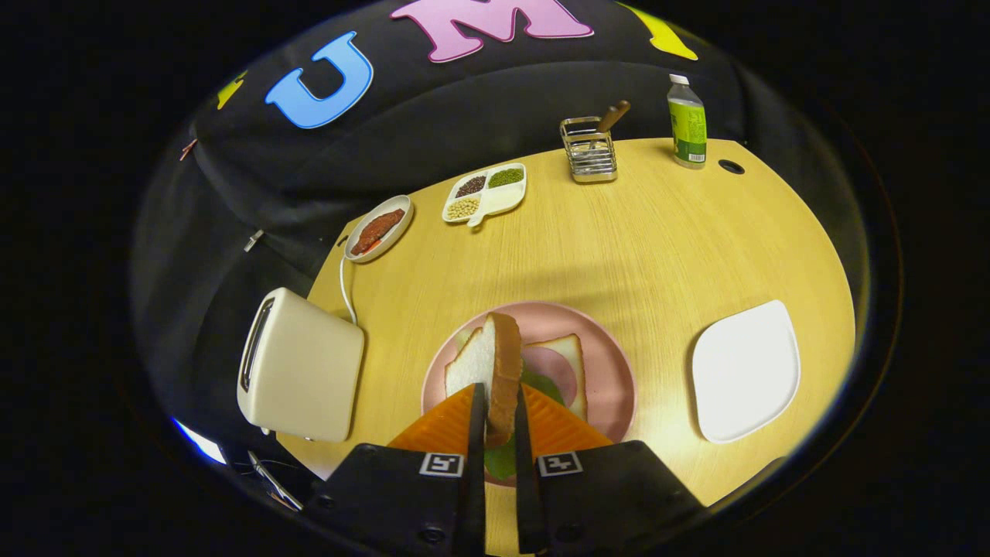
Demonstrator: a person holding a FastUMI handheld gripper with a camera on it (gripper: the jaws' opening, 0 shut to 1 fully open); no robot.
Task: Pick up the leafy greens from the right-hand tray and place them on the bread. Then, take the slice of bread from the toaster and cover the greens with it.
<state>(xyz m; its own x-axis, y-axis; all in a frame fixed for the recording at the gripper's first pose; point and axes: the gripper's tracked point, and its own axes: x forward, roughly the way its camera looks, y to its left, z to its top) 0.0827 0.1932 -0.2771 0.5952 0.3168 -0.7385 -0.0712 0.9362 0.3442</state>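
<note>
Gripper [499, 422] narrowed onto a bread slice [495, 363], held on edge between both fingers [476, 433], crust turned to the right finger, white crumb to the left; slice standing upright above the pink plate [611, 363]. On the plate under it, a second slice [571, 370] lying flat with a pink round of ham on it and greens [541, 384] lying on that, more green showing low down between the fingers. Right of the plate, a white tray [744, 371], bare. Left of the plate, a cream toaster [300, 363] with its white cord running back toward an oval dish [378, 229] of reddish food. Beyond that, a divided dish [486, 193] of beans and seeds, then a wire holder [589, 150] with a wooden-handled tool in it, then a green-labelled bottle [687, 124] beside a cable hole. All on a pale wood table [681, 240]; black cloth wall behind
</note>
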